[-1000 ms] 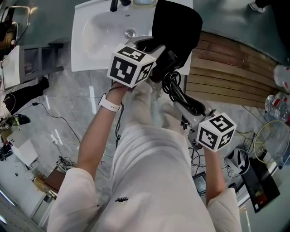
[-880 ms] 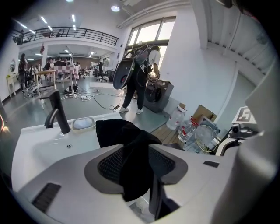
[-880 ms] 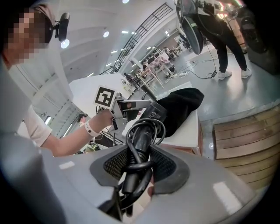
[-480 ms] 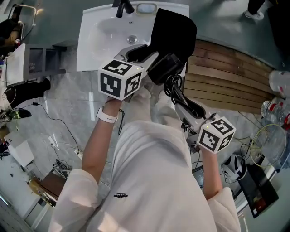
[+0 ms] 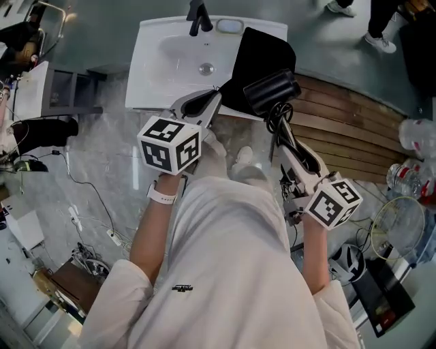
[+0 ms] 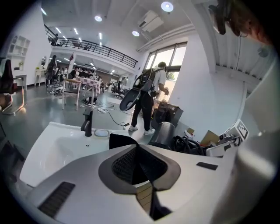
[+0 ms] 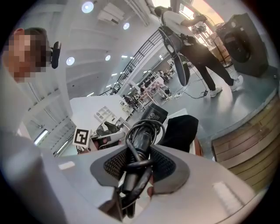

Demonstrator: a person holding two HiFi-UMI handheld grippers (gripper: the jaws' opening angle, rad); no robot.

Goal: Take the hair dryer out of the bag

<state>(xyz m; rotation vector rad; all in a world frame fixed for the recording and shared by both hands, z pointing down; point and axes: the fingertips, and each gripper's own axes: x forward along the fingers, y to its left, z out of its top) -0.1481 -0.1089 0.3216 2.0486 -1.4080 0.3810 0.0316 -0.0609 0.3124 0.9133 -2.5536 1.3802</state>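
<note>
The right gripper [image 7: 140,165] is clamping the hair dryer [image 7: 141,142] by its handle. Its 2 pads are pressing on the black grip and on the cord [image 7: 136,189] looped round it, so the jaws are standing roughly half apart. Seen from the head view, the dryer's barrel is lying crosswise at the far end of those jaws. The dryer is hanging outside the black bag [image 5: 262,51], in front of the bag's near right edge. The left gripper [image 6: 138,162] is closing its jaws, which are nearly together, with the bag's dark fabric showing in the narrow gap between the pads. In the head view its tips are meeting the bag's near left corner. The bag is resting on the right side of a white sink [image 5: 163,65], which is carrying a black faucet [image 5: 199,15] at its far rim. A wooden slatted platform [image 5: 347,116] is lying just to the right of the sink.
</note>
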